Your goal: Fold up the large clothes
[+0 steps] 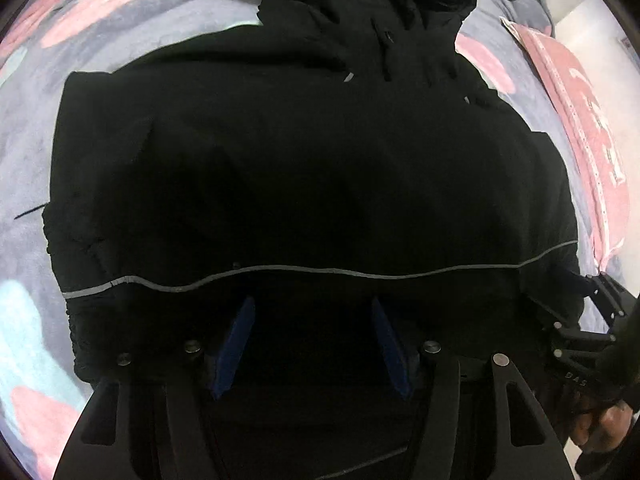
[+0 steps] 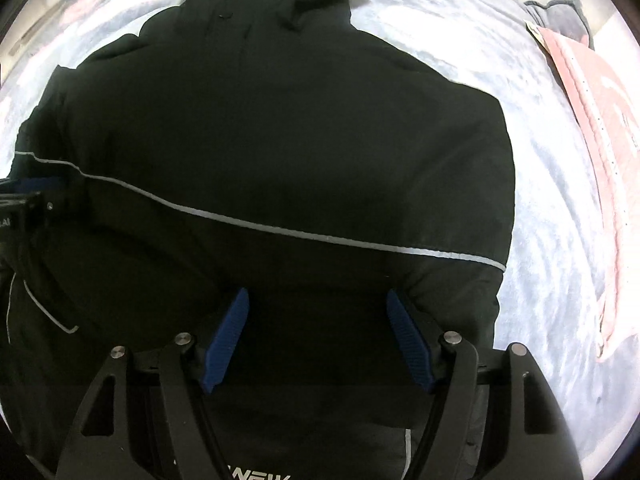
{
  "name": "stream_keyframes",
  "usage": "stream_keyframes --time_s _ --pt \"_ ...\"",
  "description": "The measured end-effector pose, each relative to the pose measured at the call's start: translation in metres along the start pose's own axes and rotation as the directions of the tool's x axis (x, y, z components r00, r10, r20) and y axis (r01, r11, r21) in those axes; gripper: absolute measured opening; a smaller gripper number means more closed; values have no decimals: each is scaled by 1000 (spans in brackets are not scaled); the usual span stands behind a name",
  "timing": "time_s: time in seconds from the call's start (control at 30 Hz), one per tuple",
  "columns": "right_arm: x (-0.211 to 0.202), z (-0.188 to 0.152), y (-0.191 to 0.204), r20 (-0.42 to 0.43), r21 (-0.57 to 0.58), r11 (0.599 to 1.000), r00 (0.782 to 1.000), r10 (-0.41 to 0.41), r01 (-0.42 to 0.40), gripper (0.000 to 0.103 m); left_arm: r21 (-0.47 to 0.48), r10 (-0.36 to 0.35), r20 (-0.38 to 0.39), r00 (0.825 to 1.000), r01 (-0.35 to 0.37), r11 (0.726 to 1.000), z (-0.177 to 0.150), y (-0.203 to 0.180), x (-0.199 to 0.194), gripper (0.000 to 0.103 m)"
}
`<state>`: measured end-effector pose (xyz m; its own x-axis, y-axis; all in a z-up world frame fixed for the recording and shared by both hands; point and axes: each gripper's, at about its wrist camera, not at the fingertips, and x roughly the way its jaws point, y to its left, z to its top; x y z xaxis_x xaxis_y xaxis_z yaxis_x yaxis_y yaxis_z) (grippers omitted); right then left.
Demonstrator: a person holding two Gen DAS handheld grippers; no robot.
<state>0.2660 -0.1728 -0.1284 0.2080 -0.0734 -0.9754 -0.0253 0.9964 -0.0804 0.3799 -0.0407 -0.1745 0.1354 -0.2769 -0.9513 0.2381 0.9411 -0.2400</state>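
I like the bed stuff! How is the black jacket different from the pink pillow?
The black jacket is dark and plain with a thin grey stripe; the pink pillow is light with white markings. The jacket fills the middle of the bed, right by both open grippers; the pillow lies off at the right edge. The jacket looks much bigger. Both are soft things lying on the flowery blanket.

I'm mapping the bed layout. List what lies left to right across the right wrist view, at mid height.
Left gripper at the frame edge → black jacket with its reflective stripe → pale blanket → pink cloth.
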Motion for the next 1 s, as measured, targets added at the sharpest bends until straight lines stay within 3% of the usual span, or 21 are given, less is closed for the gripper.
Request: stream_keyframes --time_s 0.1,0.2,0.27,0.33,0.4,0.5,0.63,0.73,0.8,1.0 --pt "-10 12 -13 -32 36 998 998 56 -55 74 26 -44 37 998 43 999 4 -2 -25 61" --pt "-38 35 -34 69 100 987 991 116 -123 74 45 -121 139 983 116 992 16 -4 -62 61" --pt "-43 54 -45 109 129 987 991 81 -95 74 27 -121 180 976 118 993 31 1 -72 61" --pt "-33 70 -54 104 161 985 993 49 -65 74 4 -119 182 976 120 993 41 6 -67 61" --pt "-16 81 -57 82 186 981 996 30 -45 74 -21 -66 159 985 71 997 49 14 -49 61" --pt "20 73 -55 -33 187 982 999 3 3 71 -37 -7 62 998 9 999 39 32 -15 61" --pt "29 79 -53 -70 171 985 997 -24 36 71 17 41 69 997 -42 999 38 25 -8 61" --pt "24 87 -58 -95 183 983 995 24 -6 71 32 -26 89 996 23 999 42 23 -25 61" --pt "10 92 -69 -70 219 972 993 99 -82 71 46 -125 162 979 119 992 51 24 -55 61" --pt "-31 148 -87 60 216 972 995 80 -91 72 50 -113 314 943 103 993 120 26 -96 61"
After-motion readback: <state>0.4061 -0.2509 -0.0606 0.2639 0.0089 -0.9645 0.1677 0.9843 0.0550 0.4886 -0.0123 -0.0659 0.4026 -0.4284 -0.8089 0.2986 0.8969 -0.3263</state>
